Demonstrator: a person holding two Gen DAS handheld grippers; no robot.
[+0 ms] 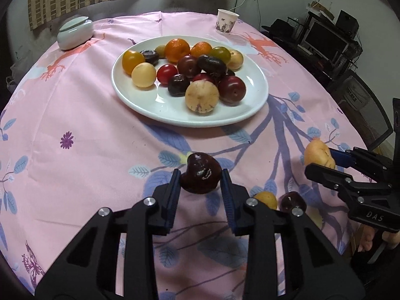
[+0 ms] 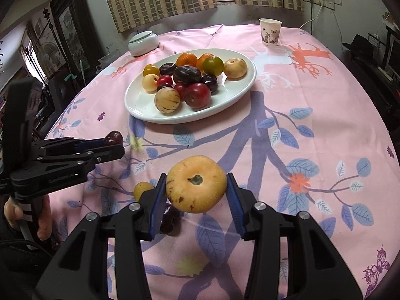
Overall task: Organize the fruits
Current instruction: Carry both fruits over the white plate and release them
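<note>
The left gripper [image 1: 200, 178] is clamped on a dark red plum [image 1: 200, 176], on the near side of the white plate [image 1: 140, 100], above the pink tablecloth [image 1: 87, 130]. The right gripper [image 2: 196, 191] grips a yellow pepino melon [image 2: 196, 183], also short of the plate. Nearer than the plate, a small yellow fruit [image 1: 266, 199] and a dark plum [image 1: 292, 201] lie on the cloth. The plate holds plums, tangerines and pale melons. Beyond it stand a paper cup [image 1: 226, 21] and a lidded ceramic jar [image 1: 74, 33]
</note>
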